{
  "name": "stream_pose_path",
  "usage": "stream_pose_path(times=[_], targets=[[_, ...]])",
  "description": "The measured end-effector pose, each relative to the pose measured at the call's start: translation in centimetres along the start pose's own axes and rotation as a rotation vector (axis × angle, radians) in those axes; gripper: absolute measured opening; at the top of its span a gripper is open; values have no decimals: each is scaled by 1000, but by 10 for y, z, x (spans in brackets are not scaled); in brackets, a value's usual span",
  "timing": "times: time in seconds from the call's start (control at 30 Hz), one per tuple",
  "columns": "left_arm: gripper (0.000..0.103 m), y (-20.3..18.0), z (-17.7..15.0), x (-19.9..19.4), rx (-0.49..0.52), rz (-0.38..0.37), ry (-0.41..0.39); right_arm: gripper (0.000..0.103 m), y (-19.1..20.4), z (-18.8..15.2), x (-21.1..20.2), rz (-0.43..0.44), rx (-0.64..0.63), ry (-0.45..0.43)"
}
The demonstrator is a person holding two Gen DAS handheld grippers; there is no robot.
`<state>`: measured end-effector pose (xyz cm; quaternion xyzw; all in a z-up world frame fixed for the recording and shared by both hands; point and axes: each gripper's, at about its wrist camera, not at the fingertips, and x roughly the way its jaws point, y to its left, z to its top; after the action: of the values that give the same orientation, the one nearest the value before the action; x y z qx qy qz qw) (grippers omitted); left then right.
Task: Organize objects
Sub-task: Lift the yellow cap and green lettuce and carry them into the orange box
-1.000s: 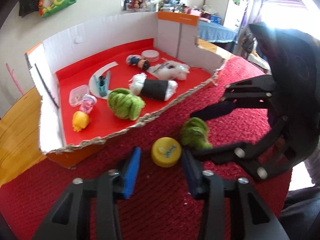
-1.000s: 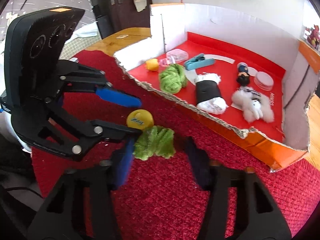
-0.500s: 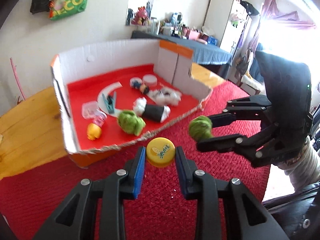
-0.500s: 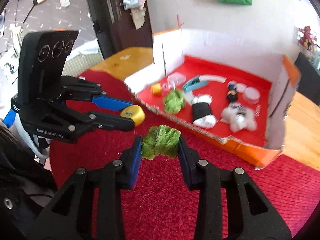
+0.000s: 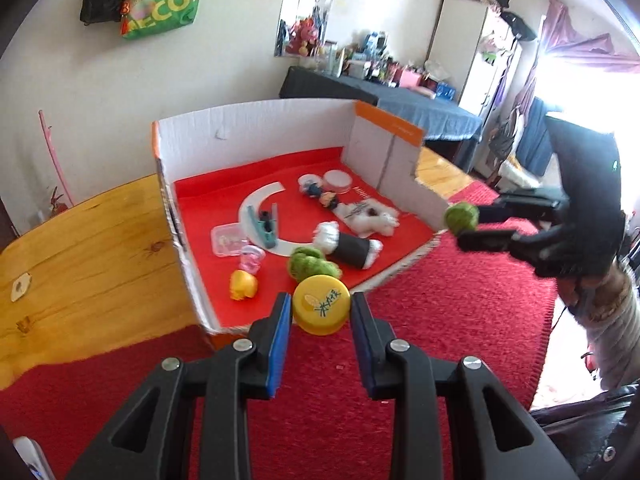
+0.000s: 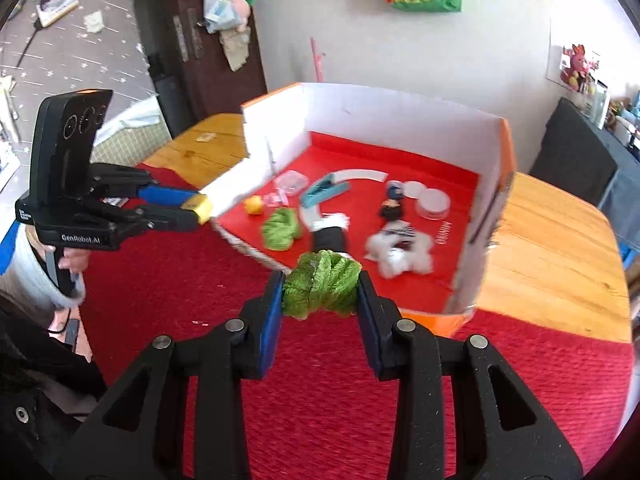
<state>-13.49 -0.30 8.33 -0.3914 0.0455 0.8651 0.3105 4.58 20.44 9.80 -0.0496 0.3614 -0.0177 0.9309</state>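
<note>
Now that both are lifted off the red rug, the left gripper (image 5: 321,312) clamps the round yellow plastic cap (image 5: 320,309) and the right gripper (image 6: 321,290) the fuzzy green yarn bundle (image 6: 321,288), ready for the red-lined cardboard box (image 5: 256,128).

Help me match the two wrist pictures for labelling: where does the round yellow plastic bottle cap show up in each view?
Left wrist view: the round yellow plastic bottle cap sits low centre, clamped in the left gripper.
Right wrist view: the same cap is at left, mid-height, seen edge-on at the tip of the left gripper.
Shared landmark: the white cardboard box with the red floor, beyond the cap in both.
</note>
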Motion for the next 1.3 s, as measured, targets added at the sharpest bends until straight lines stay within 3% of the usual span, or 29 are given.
stream_pose_path(times=[0.27, 0.3, 0.63, 0.93, 1.3], targets=[[31, 19, 17, 20, 33, 13, 141, 33, -34, 25, 26, -57, 54, 239], [31, 20, 18, 23, 38, 13, 155, 33, -39, 27, 30, -126, 180, 275], [31, 26, 23, 53, 81, 12, 292, 33, -68, 31, 68, -109, 325, 529], [31, 28, 29, 71, 66, -10, 358, 33, -71, 31, 86, -144, 371, 640], [31, 28, 33, 88, 65, -10, 413, 34, -64, 27, 92, -170, 413, 681]])
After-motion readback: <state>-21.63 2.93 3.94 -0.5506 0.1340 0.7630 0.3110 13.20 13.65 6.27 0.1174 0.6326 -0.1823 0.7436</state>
